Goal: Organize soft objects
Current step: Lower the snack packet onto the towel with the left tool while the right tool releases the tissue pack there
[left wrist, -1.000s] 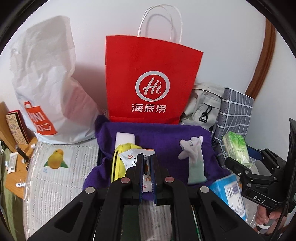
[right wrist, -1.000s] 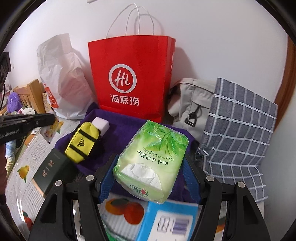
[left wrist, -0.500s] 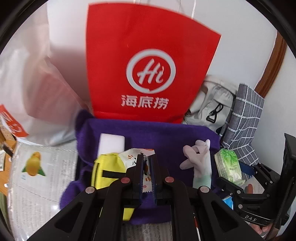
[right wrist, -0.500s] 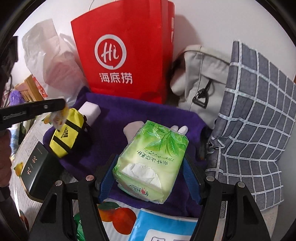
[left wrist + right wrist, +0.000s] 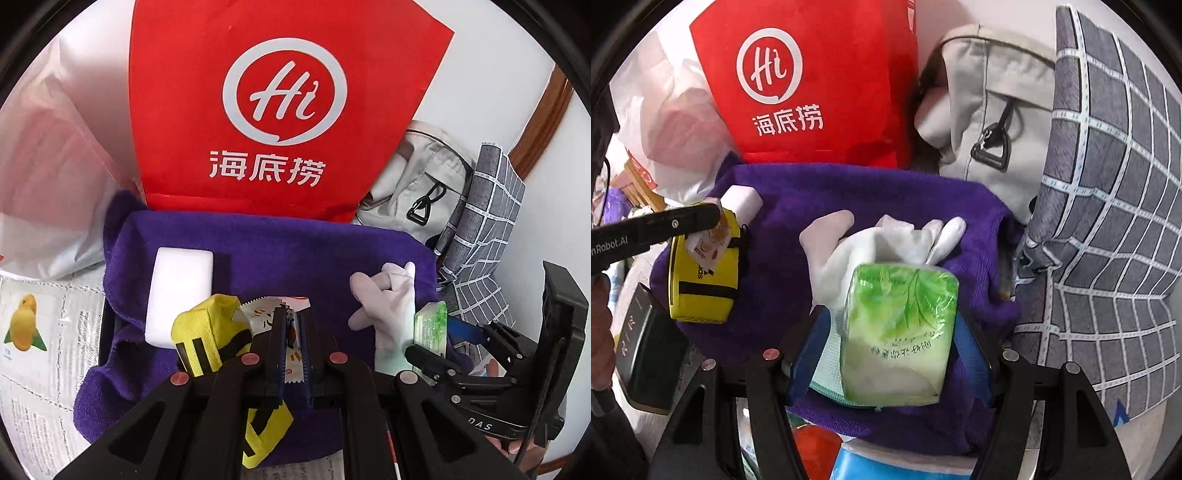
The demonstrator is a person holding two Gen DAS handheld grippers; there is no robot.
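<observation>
A purple towel [image 5: 280,243] [image 5: 886,195] is spread in front of a red paper bag [image 5: 280,103]. On it lie a white sponge block [image 5: 179,291], a yellow pouch [image 5: 207,339] [image 5: 701,280] and a white glove [image 5: 388,306] [image 5: 871,243]. My left gripper [image 5: 291,332] is shut on a small white-and-orange snack packet [image 5: 269,317], right above the yellow pouch. My right gripper [image 5: 890,332] is shut on a green tissue pack [image 5: 901,328], held low over the glove and towel; it also shows in the left wrist view [image 5: 430,328].
A white plastic bag [image 5: 48,177] stands at the left, a grey backpack [image 5: 990,107] and a grey checked cloth bag [image 5: 1108,221] at the right. A dark box [image 5: 646,354] lies left of the towel. A printed mat [image 5: 33,332] covers the surface.
Both grippers have moved forward and down over the purple towel with their loads. The tissue pack now hangs right over the glove, the snack packet over the yellow pouch.
</observation>
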